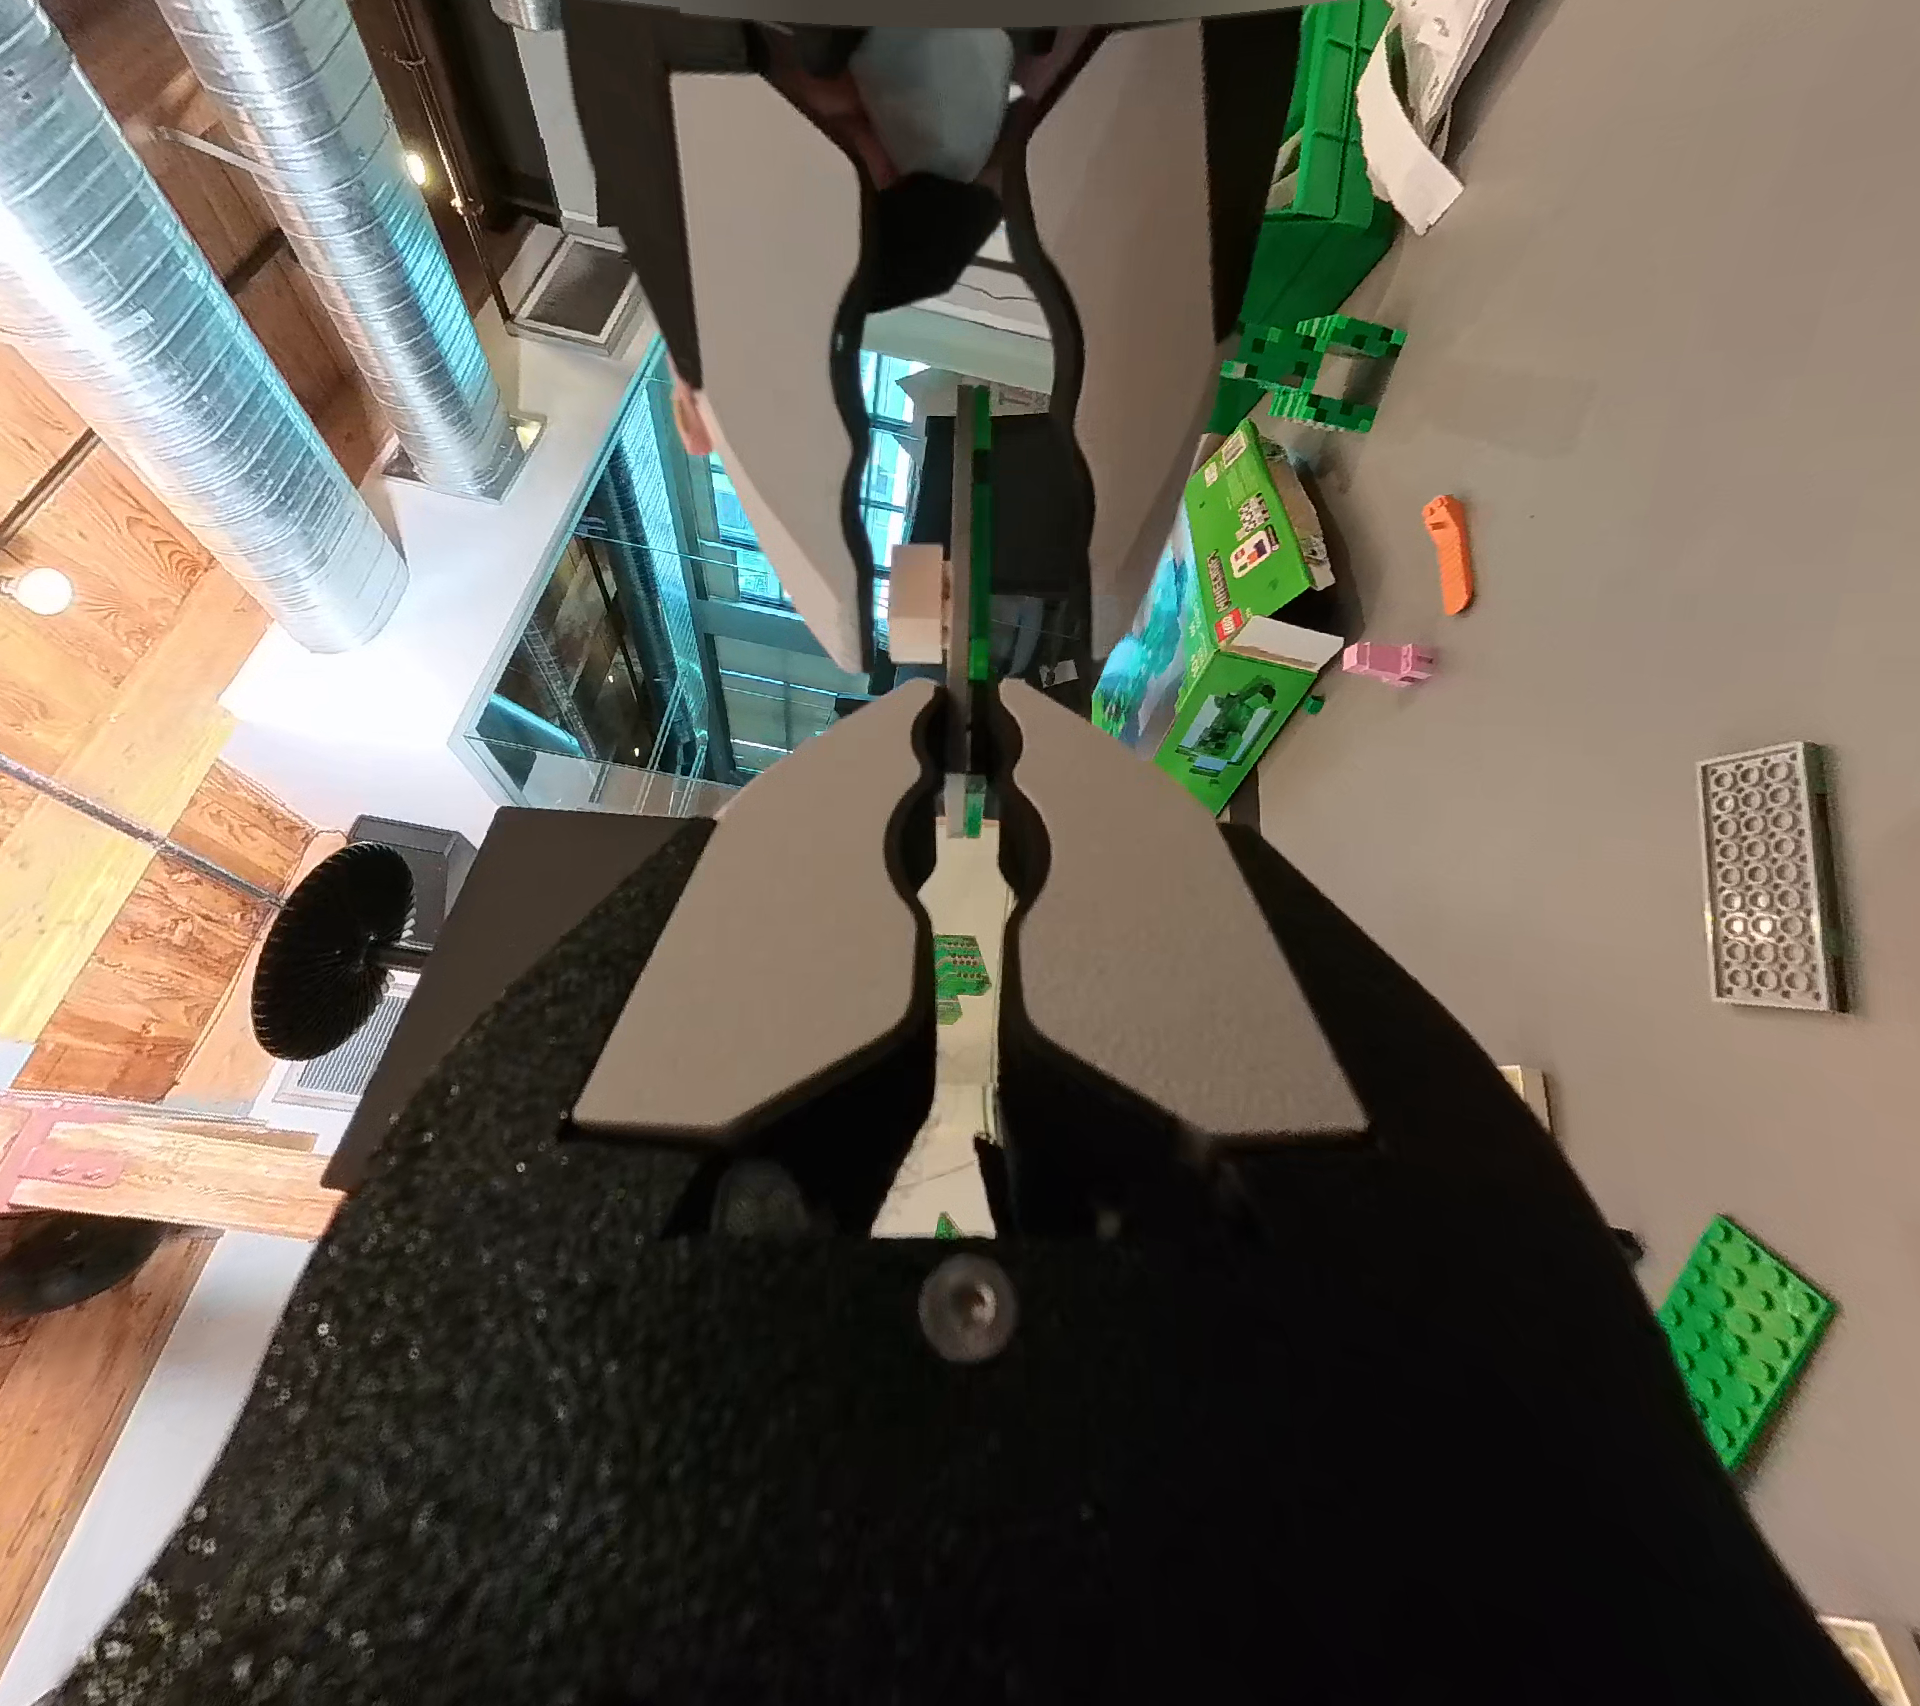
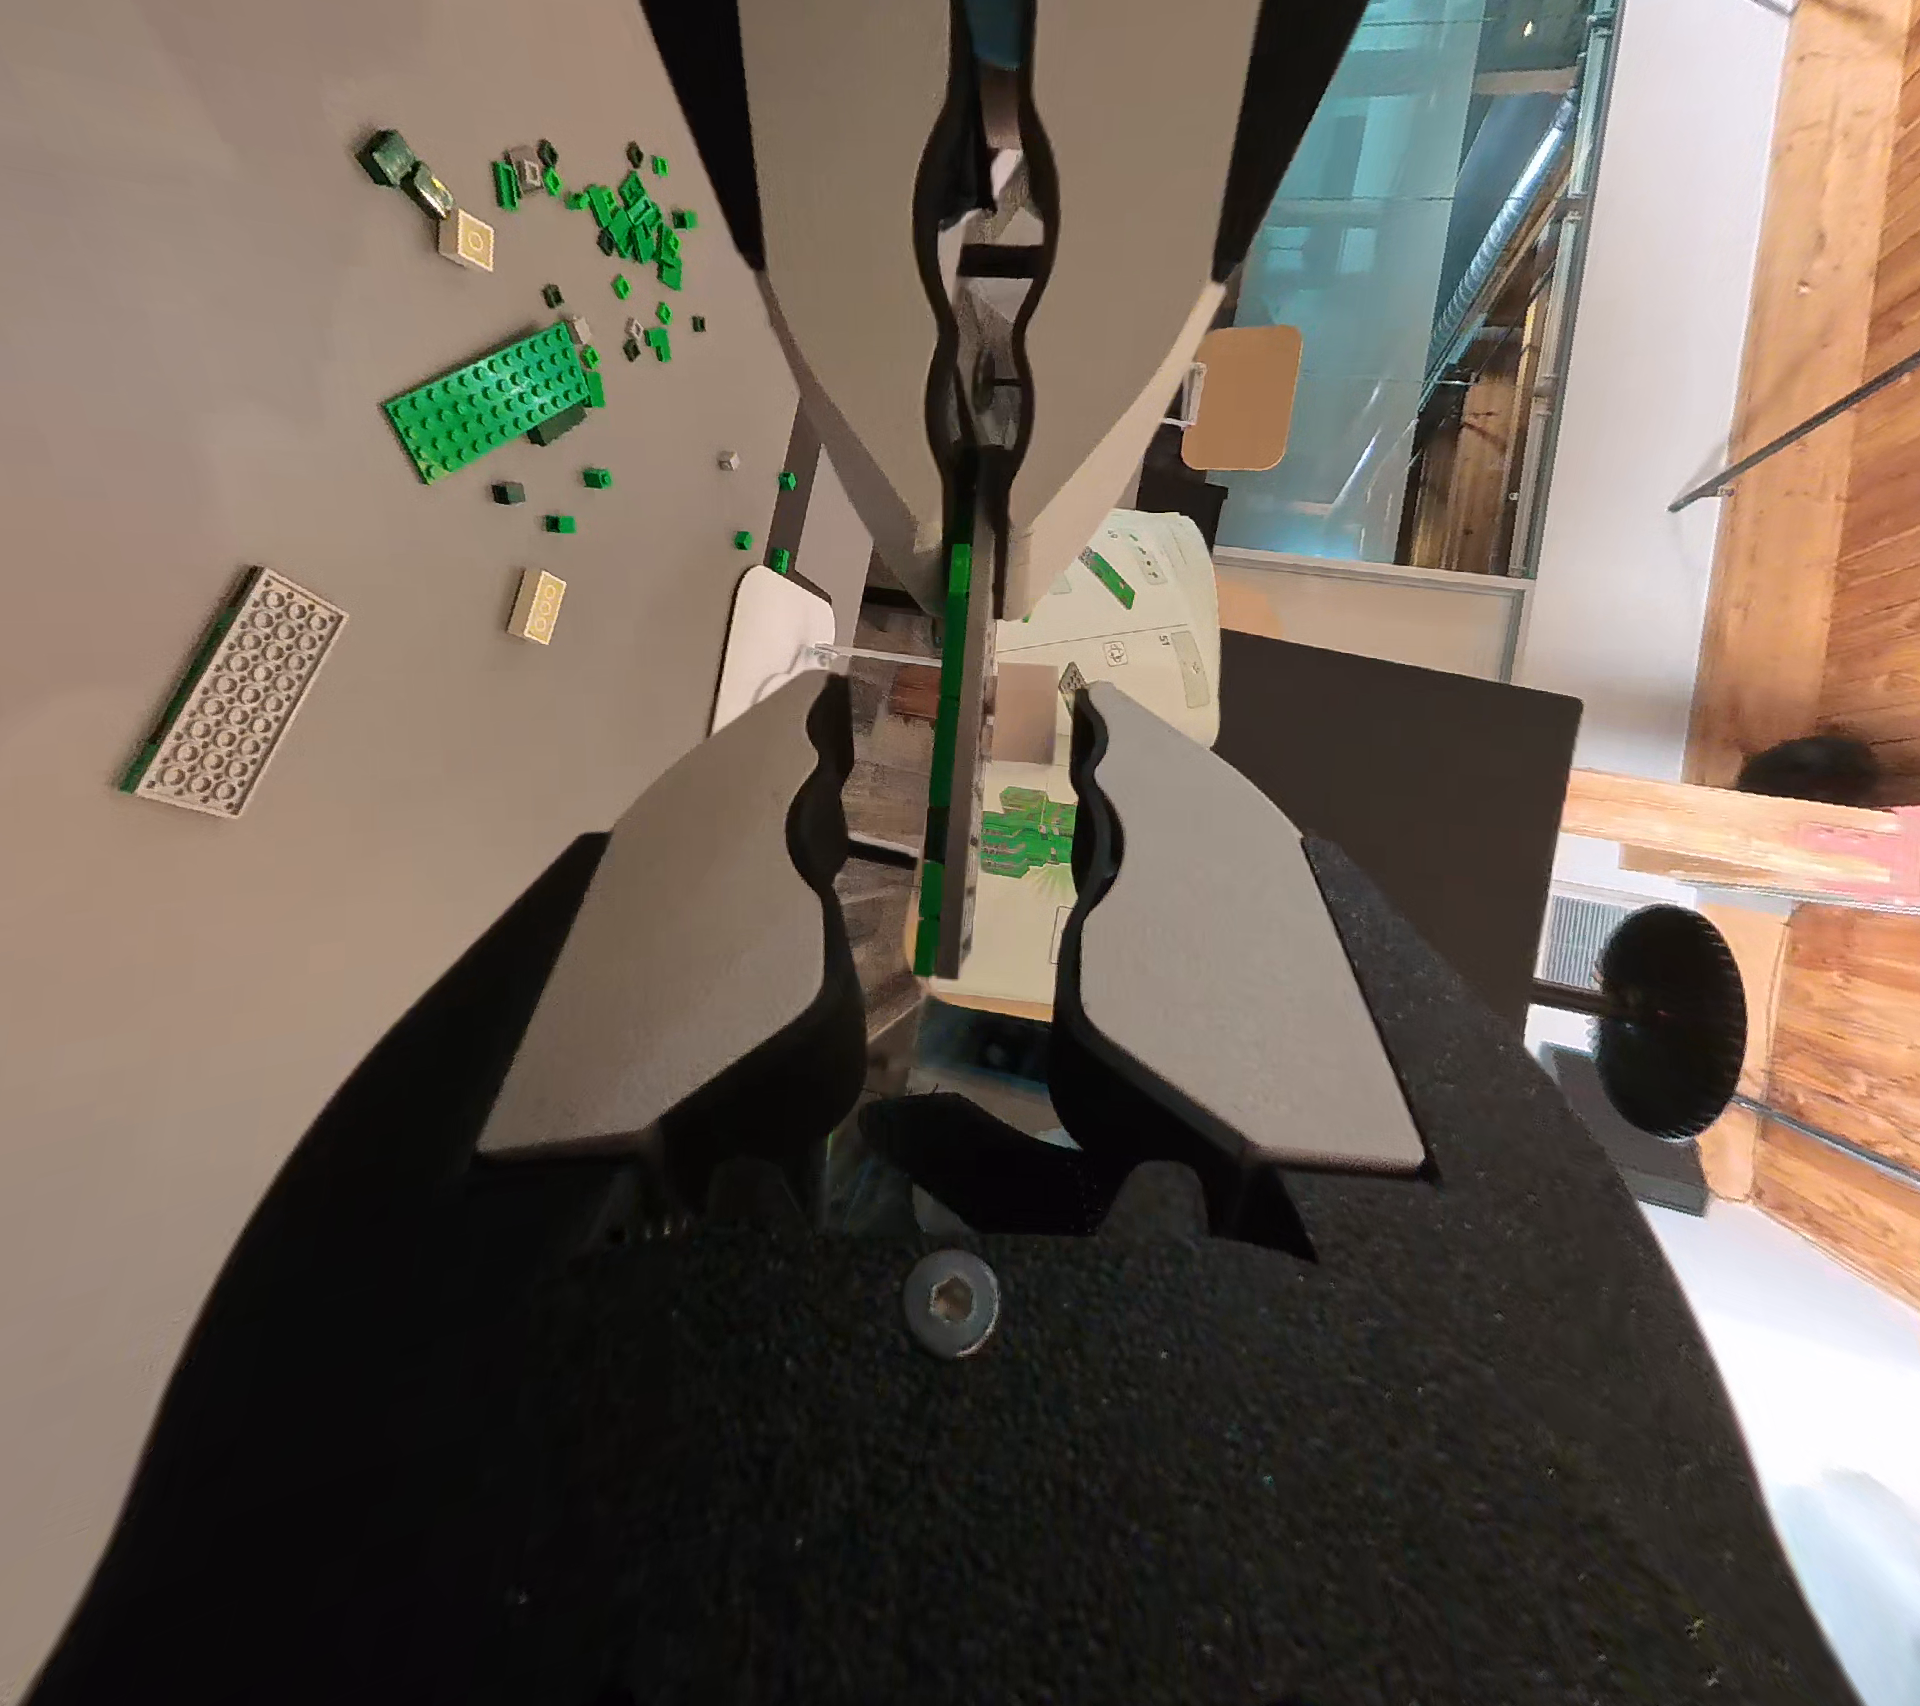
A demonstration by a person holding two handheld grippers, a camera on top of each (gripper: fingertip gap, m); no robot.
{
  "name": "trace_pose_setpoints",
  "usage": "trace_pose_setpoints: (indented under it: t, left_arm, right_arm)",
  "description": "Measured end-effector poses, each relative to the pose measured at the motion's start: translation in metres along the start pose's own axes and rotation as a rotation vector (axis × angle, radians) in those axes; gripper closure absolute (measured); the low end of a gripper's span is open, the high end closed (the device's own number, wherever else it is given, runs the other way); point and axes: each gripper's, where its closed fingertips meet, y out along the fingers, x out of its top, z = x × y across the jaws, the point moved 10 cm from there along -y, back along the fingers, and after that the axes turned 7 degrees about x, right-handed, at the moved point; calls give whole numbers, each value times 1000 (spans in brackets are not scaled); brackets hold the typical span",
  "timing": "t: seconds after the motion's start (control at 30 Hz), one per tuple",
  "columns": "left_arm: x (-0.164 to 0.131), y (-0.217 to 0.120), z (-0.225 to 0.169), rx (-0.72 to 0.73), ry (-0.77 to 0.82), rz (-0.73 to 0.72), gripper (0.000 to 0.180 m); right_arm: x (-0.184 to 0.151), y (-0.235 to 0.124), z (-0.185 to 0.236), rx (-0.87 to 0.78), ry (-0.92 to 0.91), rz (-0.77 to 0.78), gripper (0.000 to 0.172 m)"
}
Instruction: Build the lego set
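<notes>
A: What is the left gripper (image 1: pixel 968 700) doing?

B: Its fingers are pinching the end of a thin plate stack (image 1: pixel 972 544), gray on one side, green on the other, held on edge in the air. The pads are pressing on both faces.

A: And the right gripper (image 2: pixel 951 711)?

B: Its fingers are standing wide around the other end of the stack (image 2: pixel 954 783), with a gap on each side. They are not touching it. A small white brick (image 1: pixel 918 607) is sitting on the stack's gray face, between them.

A: What else is lying near the stack?

B: Behind the stack, an open booklet (image 2: pixel 1153 607). To one side of it, on the gray table (image 2: pixel 208 98), a green plate (image 2: pixel 488 399), a gray plate (image 2: pixel 234 700) and scattered small green bricks (image 2: pixel 634 222).
</notes>
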Motion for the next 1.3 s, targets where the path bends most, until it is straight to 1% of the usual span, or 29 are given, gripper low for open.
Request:
trace_pose_setpoints:
  t: [0.1, 0.2, 0.37, 0.53, 0.63, 0.8, 1.07, 1.3]
  left_arm:
    - [0, -1, 0, -3, 2, -4, 175]
    - [1, 0, 0, -3, 6, -7, 175]
    - [2, -1, 0, 2, -4, -36, 175]
    - [2, -1, 2, 29, -15, -34, 175]
    - [4, -1, 2, 37, 9, -17, 175]
    - [5, -1, 1, 32, 23, -14, 175]
    - [4, -1, 1, 28, 34, -4, 175]
    - [4, 1, -1, 66, 62, 0, 175]
  right_arm:
    - [-1, 3, 0, -29, -42, 1, 143]
    - [-2, 3, -3, -44, -58, -10, 150]
    - [-4, 1, -3, -64, -103, -36, 151]
    - [-2, 1, -5, -87, -72, -14, 152]
    - [1, 2, -5, -90, -84, 19, 152]
    - [0, 2, -4, -75, -86, 13, 152]
    - [-2, 7, 0, -106, -109, 20, 151]
    - [-5, 9, 0, -145, -110, 13, 152]
